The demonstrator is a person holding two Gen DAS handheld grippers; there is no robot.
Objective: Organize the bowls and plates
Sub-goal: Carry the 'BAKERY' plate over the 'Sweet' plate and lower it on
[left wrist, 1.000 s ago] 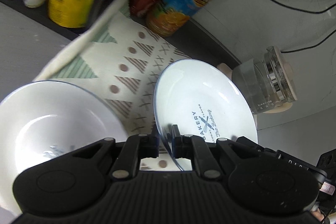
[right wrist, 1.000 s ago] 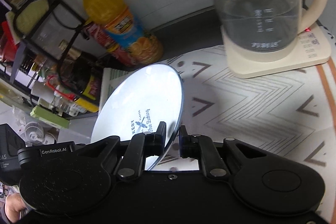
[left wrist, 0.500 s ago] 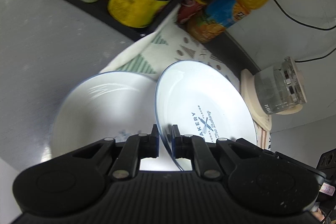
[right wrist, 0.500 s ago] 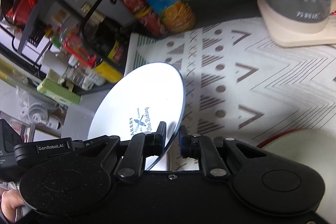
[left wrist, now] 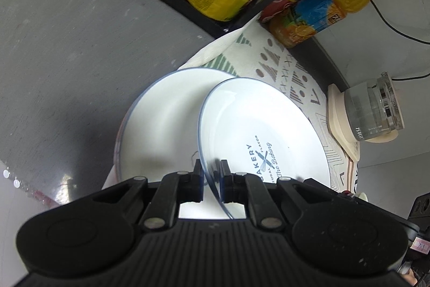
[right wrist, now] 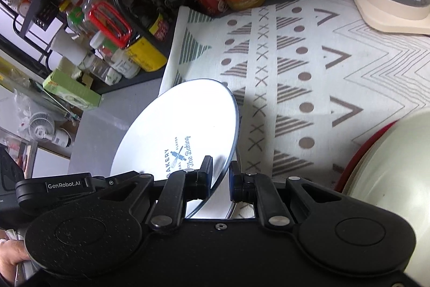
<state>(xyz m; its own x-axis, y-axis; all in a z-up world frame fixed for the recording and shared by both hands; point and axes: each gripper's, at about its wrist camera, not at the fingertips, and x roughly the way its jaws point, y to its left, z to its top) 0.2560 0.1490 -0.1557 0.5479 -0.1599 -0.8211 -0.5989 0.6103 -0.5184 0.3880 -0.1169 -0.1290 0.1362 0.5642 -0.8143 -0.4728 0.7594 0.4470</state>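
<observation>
I hold one plate with both grippers. My left gripper [left wrist: 210, 180] is narrow, its two fingers pinching the near rim of the "Bakery" plate [left wrist: 268, 131]. My right gripper [right wrist: 219, 176] also straddles a rim of the same plate [right wrist: 182, 131], with the left finger on the printed face and the right finger behind the edge; I judge it holds the plate too, though a small gap seems to stay on the right side.

The relation that matters is between this plate and the white plate [left wrist: 166, 112] that lies flat under it. In the left wrist view the held plate is tilted, its left edge raised, and it overlaps the right part of the lower plate. The lower plate lies to the left of my left gripper, at the left edge of the patterned mat [left wrist: 271, 63], where the mat meets the bare grey counter [left wrist: 67, 45]. So I judge the coming move is to bring the held plate leftward and lay it flat on the lower one. The left gripper is the nearer one to the target.

The right wrist view does not show the lower plate at all; the held plate hides it. It shows instead a cream bowl [right wrist: 397, 166] with a red rim at the near right of the mat, which the left view does not show. Farther, both views show the orange juice bottle [left wrist: 322, 10] and the glass kettle [left wrist: 373, 112] at the back of the counter.
</observation>
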